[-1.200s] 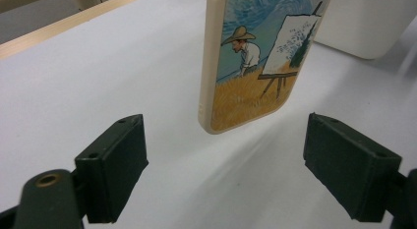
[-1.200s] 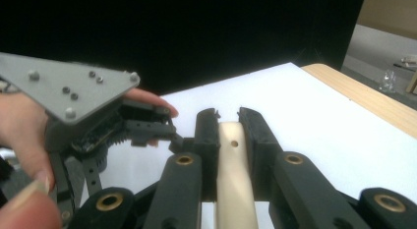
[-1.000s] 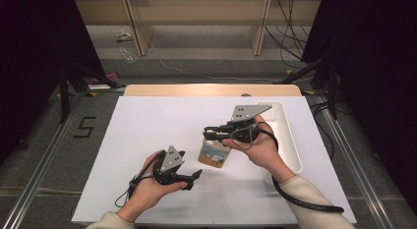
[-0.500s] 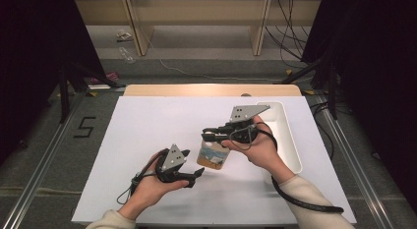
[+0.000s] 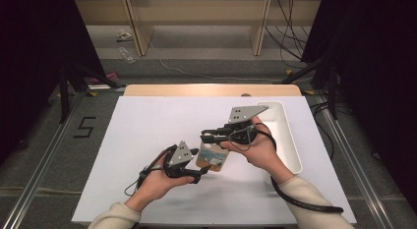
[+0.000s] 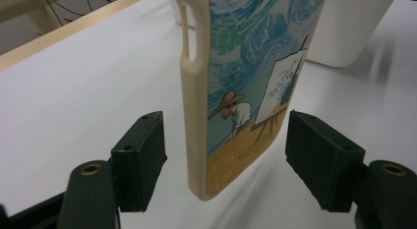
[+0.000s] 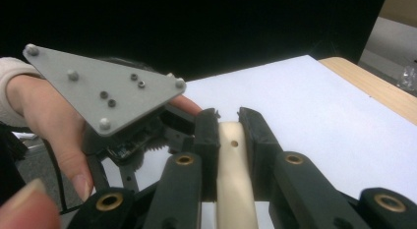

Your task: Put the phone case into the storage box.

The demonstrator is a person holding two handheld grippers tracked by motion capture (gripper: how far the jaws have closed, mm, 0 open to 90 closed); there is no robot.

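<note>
While the high view gives the phone case (image 5: 212,157) as a small patch at centre frame, the left gripper view shows its painted back (image 6: 255,81) and cream edge upright between the left gripper (image 6: 223,155) jaws, which have just been closing yet stand apart, clear of it. Clamped on the case's top edge (image 7: 231,160) is the right gripper (image 7: 228,135). Bare white table (image 5: 147,121) lies open at upper left; a white tray (image 5: 290,140) sits right, and grey floor (image 5: 44,155) surrounds.
</note>
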